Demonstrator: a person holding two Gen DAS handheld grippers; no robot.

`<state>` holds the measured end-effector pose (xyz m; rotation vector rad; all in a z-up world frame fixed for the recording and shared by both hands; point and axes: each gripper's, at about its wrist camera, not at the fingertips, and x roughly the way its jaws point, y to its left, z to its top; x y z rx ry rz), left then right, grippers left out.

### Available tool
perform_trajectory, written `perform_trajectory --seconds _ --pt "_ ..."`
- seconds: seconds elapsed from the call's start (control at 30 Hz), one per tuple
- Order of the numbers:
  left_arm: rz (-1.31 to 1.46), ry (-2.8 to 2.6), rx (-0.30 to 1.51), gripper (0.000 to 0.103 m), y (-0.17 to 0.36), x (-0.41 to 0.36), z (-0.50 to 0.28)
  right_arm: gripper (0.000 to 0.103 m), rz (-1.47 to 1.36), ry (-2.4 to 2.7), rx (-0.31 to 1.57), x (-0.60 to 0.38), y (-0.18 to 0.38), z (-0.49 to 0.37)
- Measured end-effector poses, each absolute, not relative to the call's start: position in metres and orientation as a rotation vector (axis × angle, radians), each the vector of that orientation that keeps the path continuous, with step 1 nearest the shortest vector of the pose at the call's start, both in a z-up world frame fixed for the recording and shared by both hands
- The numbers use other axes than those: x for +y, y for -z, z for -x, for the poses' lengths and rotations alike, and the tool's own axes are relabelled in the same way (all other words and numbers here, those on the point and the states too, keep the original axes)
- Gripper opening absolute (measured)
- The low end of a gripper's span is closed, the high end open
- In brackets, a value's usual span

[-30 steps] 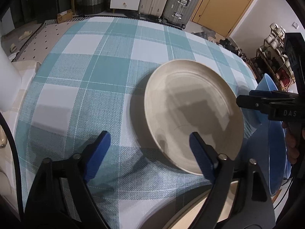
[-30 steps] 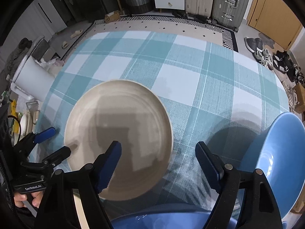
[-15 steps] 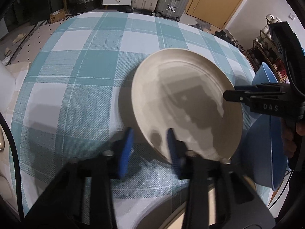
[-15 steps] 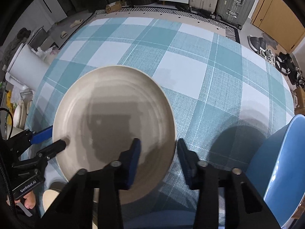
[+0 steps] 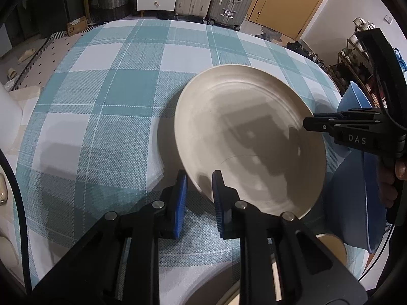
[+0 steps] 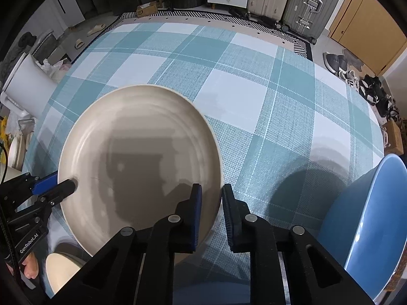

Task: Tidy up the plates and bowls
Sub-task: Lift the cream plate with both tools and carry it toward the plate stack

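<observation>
Between both claws: beige plate (image 5: pixel 249 139), rim newly pinched by left gripper (image 5: pixel 199 185) and right gripper (image 6: pixel 211 198), wide a second ago; two-handed lift looks ready.

White capitals "DAS" stand on the black body of the right gripper (image 5: pixel 309 126), seen at the right edge of the left wrist view; white lettering "GenRobot.AI" runs along the black body of the left gripper (image 6: pixel 62 185), seen at the near left of the right wrist view; a cardboard box (image 6: pixel 146 9) on the floor beyond the far left of the table carries dark print, too small to read; no other lettering, number or sign is legible.
</observation>
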<state>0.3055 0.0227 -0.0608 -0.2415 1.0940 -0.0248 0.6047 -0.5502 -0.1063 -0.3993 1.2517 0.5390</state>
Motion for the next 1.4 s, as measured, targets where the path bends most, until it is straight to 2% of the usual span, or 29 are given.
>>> perform_trajectory --seconds 0.6,1.4 --pt "0.234 0.001 1.03 0.017 0.037 0.032 -0.288 0.016 0.394 -0.557 1.182 -0.546 0.083 -0.587" --pt "0.199 -0.013 0.92 0.017 -0.033 0.026 -0.23 0.016 0.355 -0.558 1.07 -0.552 0.017 -0.536"
